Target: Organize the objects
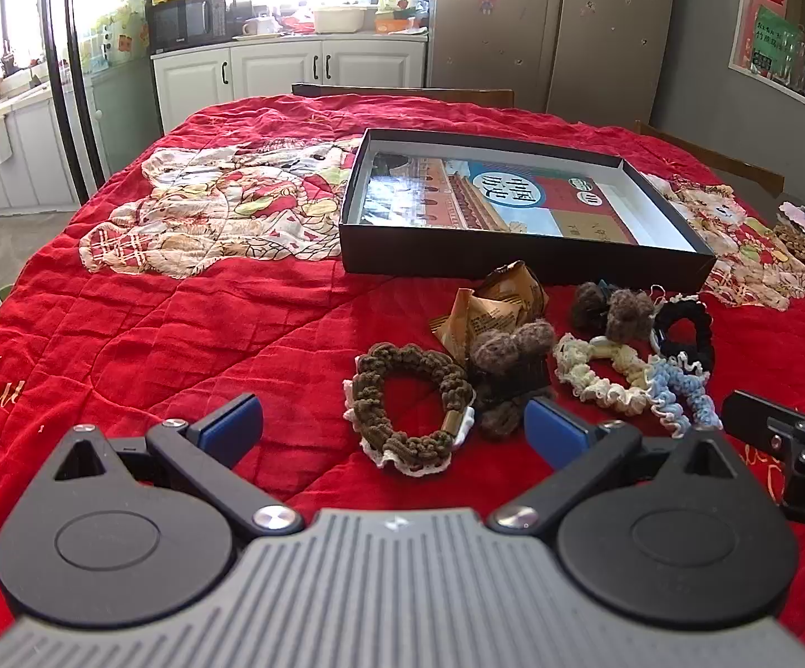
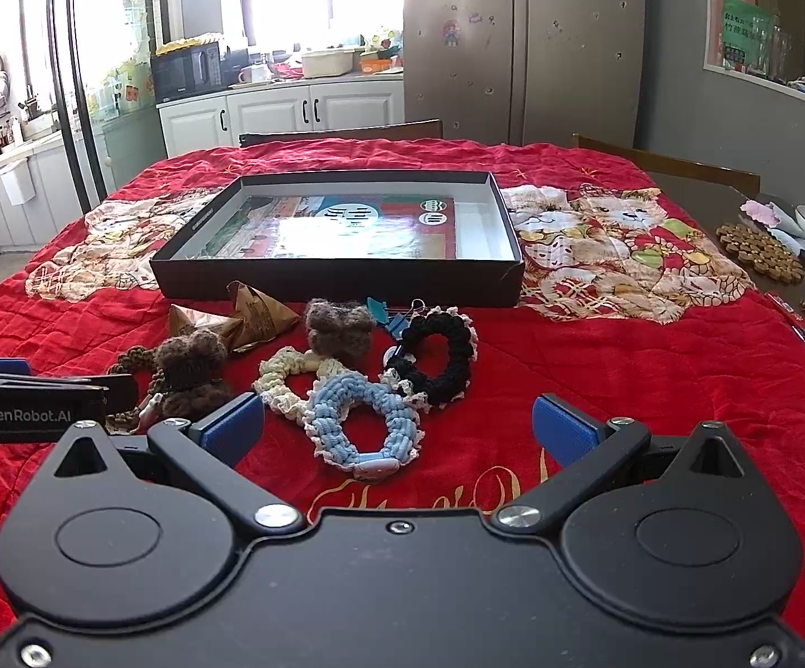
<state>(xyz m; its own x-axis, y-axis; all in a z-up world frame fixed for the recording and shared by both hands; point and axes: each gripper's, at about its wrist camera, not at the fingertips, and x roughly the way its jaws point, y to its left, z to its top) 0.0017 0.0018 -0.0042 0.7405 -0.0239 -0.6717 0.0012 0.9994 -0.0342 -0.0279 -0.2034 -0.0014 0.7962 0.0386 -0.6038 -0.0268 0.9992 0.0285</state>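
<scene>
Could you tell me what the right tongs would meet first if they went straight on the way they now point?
Most likely the light blue scrunchie, lying on the red quilt just ahead of the open right tongs; depth is hard to judge.

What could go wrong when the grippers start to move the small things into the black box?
The light blue crocheted hair tie touches the cream crocheted hair tie, so one may drag the other. The open left gripper and open right gripper are close and might collide.

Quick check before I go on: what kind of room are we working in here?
Most likely a home kitchen with a dining table. A microwave sits on a counter over white cabinets, a tall fridge with magnets stands behind, and the table wears a red quilted cloth.
</scene>
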